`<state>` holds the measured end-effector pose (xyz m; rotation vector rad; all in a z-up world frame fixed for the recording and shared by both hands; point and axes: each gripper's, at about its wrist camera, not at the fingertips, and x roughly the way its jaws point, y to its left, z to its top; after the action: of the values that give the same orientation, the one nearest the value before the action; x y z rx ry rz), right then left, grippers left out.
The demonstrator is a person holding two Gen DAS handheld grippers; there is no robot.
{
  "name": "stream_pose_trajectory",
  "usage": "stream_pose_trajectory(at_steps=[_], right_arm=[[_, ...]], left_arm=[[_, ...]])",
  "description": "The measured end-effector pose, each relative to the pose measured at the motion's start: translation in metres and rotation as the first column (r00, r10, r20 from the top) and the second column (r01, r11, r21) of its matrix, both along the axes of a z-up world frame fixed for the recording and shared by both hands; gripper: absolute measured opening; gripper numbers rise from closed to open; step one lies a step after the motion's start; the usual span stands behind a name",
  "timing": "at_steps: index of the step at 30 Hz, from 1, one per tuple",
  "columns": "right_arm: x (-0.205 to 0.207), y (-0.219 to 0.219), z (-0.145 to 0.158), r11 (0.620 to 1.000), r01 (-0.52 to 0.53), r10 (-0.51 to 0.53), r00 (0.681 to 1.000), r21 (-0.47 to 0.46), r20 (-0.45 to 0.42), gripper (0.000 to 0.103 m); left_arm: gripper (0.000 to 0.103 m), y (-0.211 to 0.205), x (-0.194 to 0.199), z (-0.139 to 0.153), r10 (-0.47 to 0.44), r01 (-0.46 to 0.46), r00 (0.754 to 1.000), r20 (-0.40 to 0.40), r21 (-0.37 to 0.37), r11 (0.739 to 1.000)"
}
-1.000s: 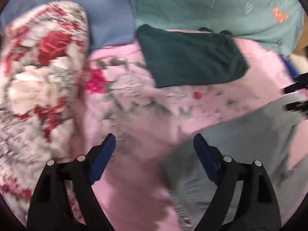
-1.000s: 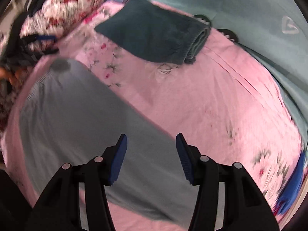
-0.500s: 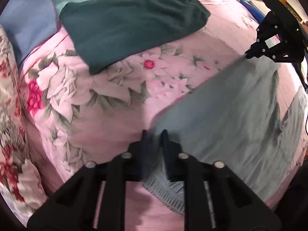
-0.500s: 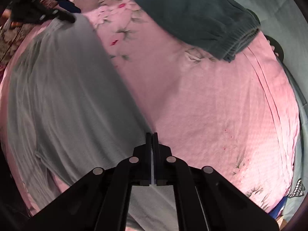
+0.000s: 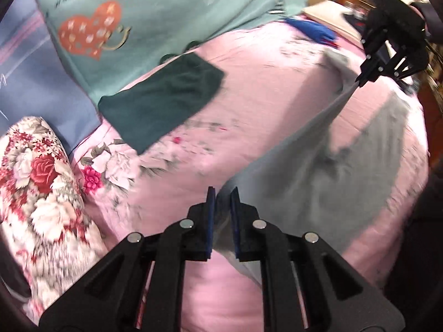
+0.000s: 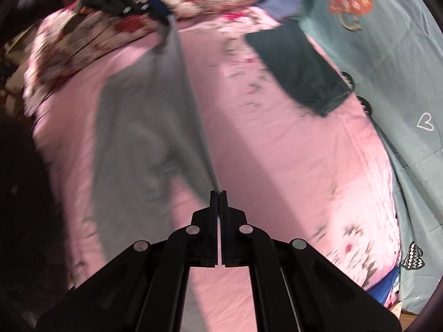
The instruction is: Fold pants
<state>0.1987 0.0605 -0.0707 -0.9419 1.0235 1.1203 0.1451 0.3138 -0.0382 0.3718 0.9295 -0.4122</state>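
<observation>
Grey pants (image 5: 313, 171) stretch across a pink bed cover (image 5: 263, 88), with one long edge lifted off it. My left gripper (image 5: 222, 193) is shut on one end of that edge. In the right wrist view the same grey pants (image 6: 144, 127) run from my right gripper (image 6: 218, 195), shut on the other end, up to the left gripper (image 6: 163, 19) at the top. The right gripper (image 5: 362, 81) also shows at the upper right of the left wrist view. The raised edge is pulled taut between the two.
A folded dark green garment (image 5: 163, 99) lies on the cover beyond the pants. A floral pillow (image 5: 36, 193) sits at the left, a teal sheet with heart prints (image 5: 155, 19) hangs behind, and a blue item (image 5: 310, 30) lies at the far edge.
Both grippers went from open above the cloth to shut on the pants' edge, then rose and rolled, lifting that edge off the bed and stretching it.
</observation>
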Motion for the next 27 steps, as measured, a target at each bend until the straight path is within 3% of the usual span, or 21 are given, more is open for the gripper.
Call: stream_pose_trajectory(at_steps=[4,7,10,14,16,17,19,20,22,24,26,27], right_arm=[[-0.071,-0.015,-0.019,0.997,-0.066,0.064,0.996,-0.036,-0.067,0.001],[-0.111,-0.018,-0.052,0.996,-0.064,0.057,0.99,-0.056,-0.129,0.001],[-0.135,-0.018,-0.087,0.997,-0.025,0.011,0.984,-0.073,-0.18,0.001],[-0.156,-0.021,-0.116,0.994,0.01,-0.03,0.982,-0.107,-0.186,0.001],[-0.156,-0.022,-0.12,0.993,0.038,-0.059,0.979,-0.112,-0.195,0.007],[-0.155,-0.021,-0.115,0.992,0.055,-0.077,0.976,-0.111,-0.203,0.017],[-0.152,-0.019,-0.093,0.994,0.091,-0.105,0.965,-0.065,-0.242,0.023],[-0.149,-0.018,-0.078,0.994,0.11,-0.11,0.959,-0.014,-0.261,0.026],[-0.141,-0.006,-0.053,0.981,0.17,-0.142,0.955,0.091,-0.262,0.033],[-0.129,0.019,-0.039,0.962,0.204,-0.148,0.947,0.181,-0.284,0.033],[-0.113,0.057,-0.034,0.939,0.222,-0.141,0.945,0.261,-0.295,0.033],[-0.106,0.078,-0.034,0.931,0.222,-0.135,0.947,0.289,-0.292,0.033]], left_arm=[[0.011,-0.021,-0.057,-0.015,-0.055,0.057,0.997,-0.058,0.026,0.998],[0.011,-0.028,-0.088,-0.049,-0.043,0.044,0.989,-0.144,0.005,0.999],[0.011,-0.032,-0.106,-0.087,-0.025,0.031,0.975,-0.219,0.025,0.999],[0.013,-0.034,-0.127,-0.123,0.005,0.005,0.955,-0.296,0.034,0.999],[0.029,-0.027,-0.132,-0.131,0.053,-0.037,0.951,-0.306,0.056,0.998],[0.034,-0.022,-0.136,-0.128,0.074,-0.063,0.951,-0.3,0.047,0.997],[0.064,-0.009,-0.144,-0.112,0.135,-0.138,0.955,-0.263,0.004,0.99],[0.067,-0.002,-0.148,-0.105,0.164,-0.175,0.955,-0.245,-0.025,0.984],[0.067,0.018,-0.153,-0.091,0.257,-0.288,0.94,-0.226,-0.12,0.95],[0.068,0.034,-0.156,-0.084,0.355,-0.398,0.911,-0.21,-0.223,0.89],[0.069,0.045,-0.156,-0.083,0.465,-0.501,0.865,-0.187,-0.308,0.809],[0.069,0.044,-0.156,-0.084,0.485,-0.518,0.855,-0.182,-0.322,0.792]])
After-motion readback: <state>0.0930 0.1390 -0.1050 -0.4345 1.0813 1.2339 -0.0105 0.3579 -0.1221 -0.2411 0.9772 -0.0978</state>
